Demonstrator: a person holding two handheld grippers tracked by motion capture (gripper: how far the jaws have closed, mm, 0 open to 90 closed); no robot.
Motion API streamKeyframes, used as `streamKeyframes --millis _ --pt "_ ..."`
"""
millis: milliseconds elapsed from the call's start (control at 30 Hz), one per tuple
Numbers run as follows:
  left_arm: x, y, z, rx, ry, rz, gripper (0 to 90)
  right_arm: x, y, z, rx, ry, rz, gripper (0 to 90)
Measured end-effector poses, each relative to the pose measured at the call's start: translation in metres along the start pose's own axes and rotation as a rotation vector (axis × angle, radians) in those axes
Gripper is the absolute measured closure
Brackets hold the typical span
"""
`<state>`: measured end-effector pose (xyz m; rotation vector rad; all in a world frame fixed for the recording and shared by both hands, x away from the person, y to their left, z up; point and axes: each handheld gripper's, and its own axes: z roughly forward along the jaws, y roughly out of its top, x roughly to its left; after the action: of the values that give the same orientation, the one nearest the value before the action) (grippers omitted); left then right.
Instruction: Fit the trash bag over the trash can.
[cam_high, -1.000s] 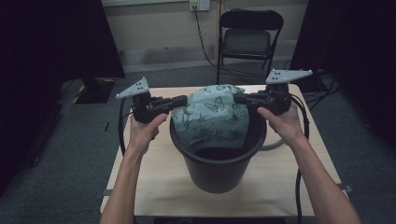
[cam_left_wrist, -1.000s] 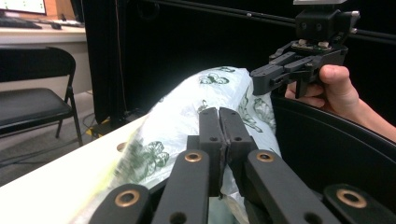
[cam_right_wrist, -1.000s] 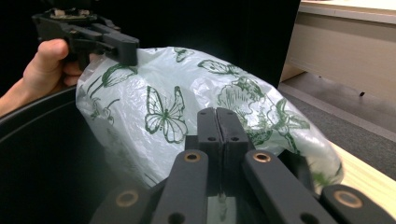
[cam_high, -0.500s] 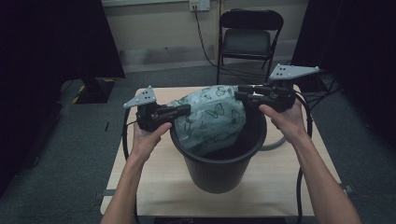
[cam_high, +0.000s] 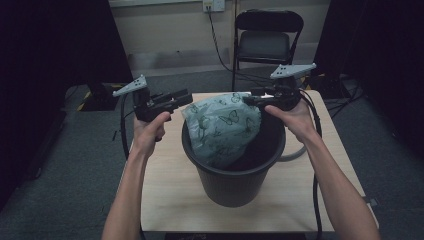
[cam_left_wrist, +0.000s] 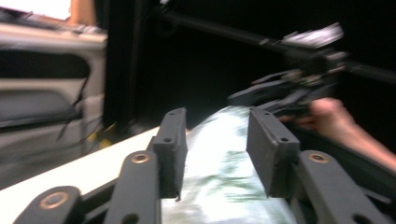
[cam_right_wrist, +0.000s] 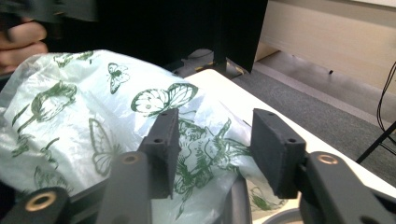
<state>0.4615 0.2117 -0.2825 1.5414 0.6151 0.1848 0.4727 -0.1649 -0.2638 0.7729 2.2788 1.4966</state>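
A pale green plastic bag (cam_high: 222, 127) printed with dark butterflies bulges out of a black bucket (cam_high: 232, 175) in the middle of the table. My left gripper (cam_high: 187, 97) hovers just left of the bag, apart from it, and its jaws have just been opening with nothing gripped. From the left gripper view the bag (cam_left_wrist: 219, 186) lies beyond my left gripper (cam_left_wrist: 217, 142). My right gripper (cam_high: 247, 100) sits at the bag's upper right edge. Its jaws have also just been opening. Film of the bag (cam_right_wrist: 93, 116) shows behind the spread jaws of my right gripper (cam_right_wrist: 217, 149), unpinched.
The bucket stands on a light wooden table (cam_high: 165, 200), its grey handle (cam_high: 295, 152) hanging to the right. A black folding chair (cam_high: 267, 42) stands behind the table. Dark curtains flank both sides, and cables trail from both grippers.
Both grippers were shut on the bag's top edges. They have opened, let go and drawn outward. The bag has settled lower into the bucket.
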Motion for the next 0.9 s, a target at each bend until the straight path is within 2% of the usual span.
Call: streamKeyframes --millis 67,100,133,167,200,233,267,333,433,500,533,567,633,700,733,767,800,867,900 --pt "0.006 -0.004 0.008 0.036 0.009 -0.022 51.8 0.0 0.0 -0.001 0.0 0.001 -0.003 48.4" --pt "0.006 -0.004 0.008 0.036 0.009 -0.022 51.3 0.0 0.0 -0.001 0.0 0.001 -0.003 48.4" --pt "0.007 -0.01 0.015 0.065 0.004 -0.047 51.4 0.001 -0.001 -0.001 0.001 0.001 -0.008 46.8" --pt "0.005 -0.013 0.017 0.084 0.001 -0.047 51.2 0.001 -0.002 -0.001 0.002 0.0 -0.006 46.0" --pt "0.002 -0.015 0.02 0.102 0.031 -0.027 51.0 0.0 -0.003 0.0 0.006 -0.003 -0.005 45.6" --pt "0.002 -0.015 0.02 0.102 0.031 -0.027 49.0 -0.001 -0.003 0.0 0.004 0.002 0.001 45.6" --pt "0.002 -0.016 0.022 0.096 0.012 -0.041 50.3 -0.003 -0.004 0.001 0.011 0.002 0.008 46.1" --pt "0.002 -0.017 0.022 0.1 0.012 -0.044 51.2 -0.005 -0.005 0.003 0.025 0.005 0.018 46.5" --pt "0.001 -0.017 0.022 0.107 -0.021 -0.038 56.2 -0.003 -0.004 0.003 0.027 0.018 -0.008 52.4" --pt "-0.003 -0.015 0.021 0.112 -0.038 -0.012 64.5 -0.003 -0.003 0.003 0.033 0.023 -0.019 57.3" --pt "-0.005 -0.015 0.021 0.118 -0.03 0.01 69.3 -0.002 -0.002 0.003 0.033 0.028 -0.03 60.8" --pt "-0.007 -0.014 0.02 0.126 -0.015 0.026 70.4 -0.001 -0.002 0.002 0.033 0.023 -0.042 61.7" --pt "-0.01 -0.011 0.018 0.12 0.002 0.034 73.9 0.002 0.0 0.0 0.024 -0.012 -0.062 70.1" --pt "-0.012 -0.009 0.015 0.107 0.017 0.039 80.4 0.002 0.001 -0.003 -0.004 -0.015 -0.052 74.1" --pt "-0.013 -0.007 0.013 0.097 0.002 0.038 84.9 0.003 0.002 -0.005 -0.016 -0.018 -0.061 81.5" --pt "-0.013 -0.007 0.013 0.097 0.002 0.038 87.1 0.003 0.002 -0.005 -0.016 -0.018 -0.061 81.5" --pt "-0.018 -0.004 0.01 0.086 -0.011 0.054 88.4 0.005 0.004 -0.008 -0.035 -0.011 -0.059 86.5" --pt "-0.025 -0.002 0.009 0.081 -0.023 0.07 89.1 0.008 0.005 -0.011 -0.044 -0.009 -0.064 88.9" --pt "-0.03 -0.001 0.008 0.078 -0.036 0.08 89.3 0.01 0.006 -0.014 -0.053 0.009 -0.064 88.9"
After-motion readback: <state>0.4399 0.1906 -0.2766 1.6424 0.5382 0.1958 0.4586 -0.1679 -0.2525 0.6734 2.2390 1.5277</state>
